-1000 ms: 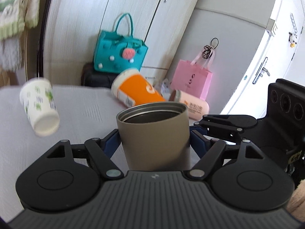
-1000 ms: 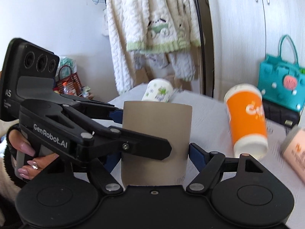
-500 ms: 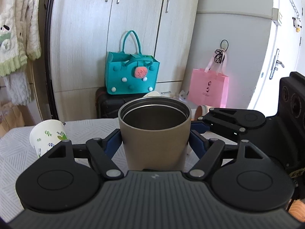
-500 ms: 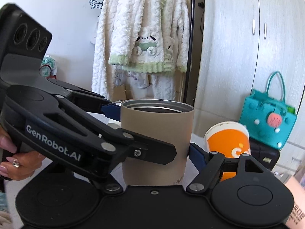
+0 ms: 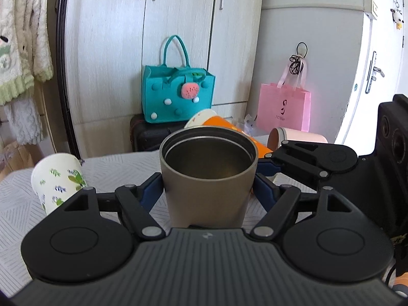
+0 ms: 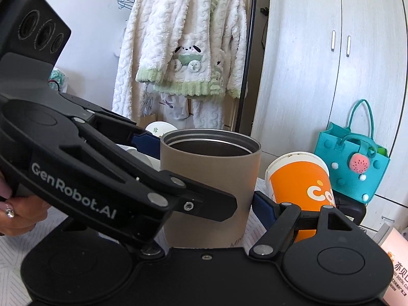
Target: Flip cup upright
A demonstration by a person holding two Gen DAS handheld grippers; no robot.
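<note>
1. My left hand-held gripper (image 5: 207, 191) has its blue pads closed on the sides of the tan steel tumbler (image 5: 207, 176); my right hand-held gripper (image 6: 204, 199) clamps the same tumbler from the other side.
2. A second ago both views were tipped; now they are level and the tumbler's open mouth faces up, so I judge the flip done. Only lowering it and letting go remains.
3. I cannot see its base, so I cannot tell if it touches the counter (image 5: 17, 204).
4. Beyond it lie a leaf-print paper cup (image 5: 57, 179), an orange paper cup (image 6: 301, 186) and a pink cup (image 5: 297, 136), all on their sides.
</note>
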